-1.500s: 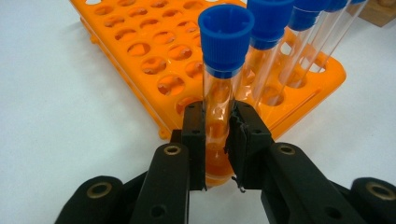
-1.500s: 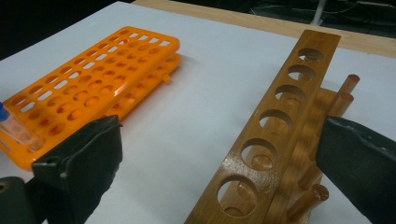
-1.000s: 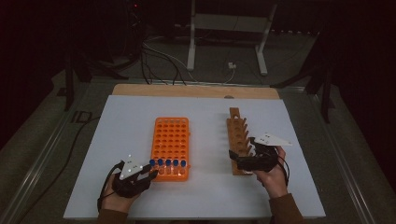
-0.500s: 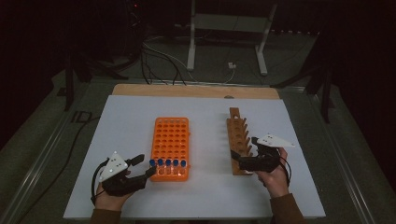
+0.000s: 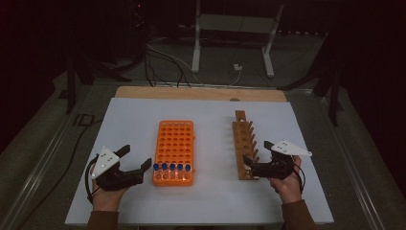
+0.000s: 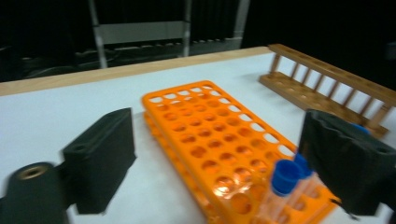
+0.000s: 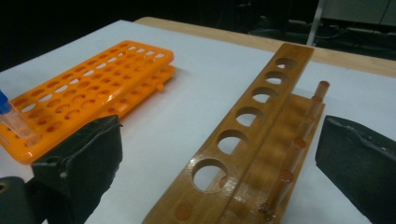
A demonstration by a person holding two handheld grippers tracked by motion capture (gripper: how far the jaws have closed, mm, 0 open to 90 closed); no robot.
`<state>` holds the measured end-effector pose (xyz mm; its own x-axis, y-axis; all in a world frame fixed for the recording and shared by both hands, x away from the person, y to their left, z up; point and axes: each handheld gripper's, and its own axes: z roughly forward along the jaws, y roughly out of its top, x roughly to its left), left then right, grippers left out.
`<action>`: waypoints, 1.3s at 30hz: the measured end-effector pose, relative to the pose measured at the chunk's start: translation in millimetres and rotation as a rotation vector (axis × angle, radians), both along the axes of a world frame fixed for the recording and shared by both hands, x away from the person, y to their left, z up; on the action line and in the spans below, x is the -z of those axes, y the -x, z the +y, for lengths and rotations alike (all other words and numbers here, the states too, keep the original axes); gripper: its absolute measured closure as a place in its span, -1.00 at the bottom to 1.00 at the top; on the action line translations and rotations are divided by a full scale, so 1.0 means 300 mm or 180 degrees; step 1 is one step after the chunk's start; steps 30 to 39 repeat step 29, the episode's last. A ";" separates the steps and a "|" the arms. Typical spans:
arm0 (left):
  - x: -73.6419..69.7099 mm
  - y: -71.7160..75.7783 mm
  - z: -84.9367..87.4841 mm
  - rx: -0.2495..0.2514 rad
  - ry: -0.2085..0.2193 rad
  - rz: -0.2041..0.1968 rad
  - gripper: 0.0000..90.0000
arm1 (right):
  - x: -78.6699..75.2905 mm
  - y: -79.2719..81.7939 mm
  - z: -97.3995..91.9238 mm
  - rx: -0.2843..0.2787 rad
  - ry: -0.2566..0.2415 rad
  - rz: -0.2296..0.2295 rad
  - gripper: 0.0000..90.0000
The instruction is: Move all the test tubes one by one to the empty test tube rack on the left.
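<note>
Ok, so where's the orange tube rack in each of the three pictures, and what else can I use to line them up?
High view: the orange rack lies at table centre-left, blue-capped tubes in its near row.
Left gripper view: orange rack runs from centre to lower right, between the jaws.
Right gripper view: orange rack at left, past the left jaw.
Shared landmark: the wooden rack, at upper right in the left gripper view and centre in the right gripper view.
</note>
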<state>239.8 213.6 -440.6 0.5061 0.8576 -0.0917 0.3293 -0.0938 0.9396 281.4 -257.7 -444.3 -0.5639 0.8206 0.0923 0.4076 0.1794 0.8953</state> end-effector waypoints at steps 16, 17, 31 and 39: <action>-0.015 0.001 0.067 -0.0360 0.0131 -0.0119 -0.98 | 0.003 0.030 -0.062 0.0065 -0.0121 -0.0213 -0.98; -0.015 0.003 0.071 -0.0389 0.0126 -0.0129 -0.98 | 0.003 0.031 -0.063 0.0073 -0.0117 -0.0226 -0.98; -0.008 0.008 0.100 -0.0584 0.0156 -0.0126 -0.99 | -0.004 0.046 -0.062 0.0070 -0.0012 -0.0415 -0.98; -0.008 0.008 0.100 -0.0584 0.0156 -0.0126 -0.99 | -0.004 0.046 -0.062 0.0070 -0.0012 -0.0415 -0.98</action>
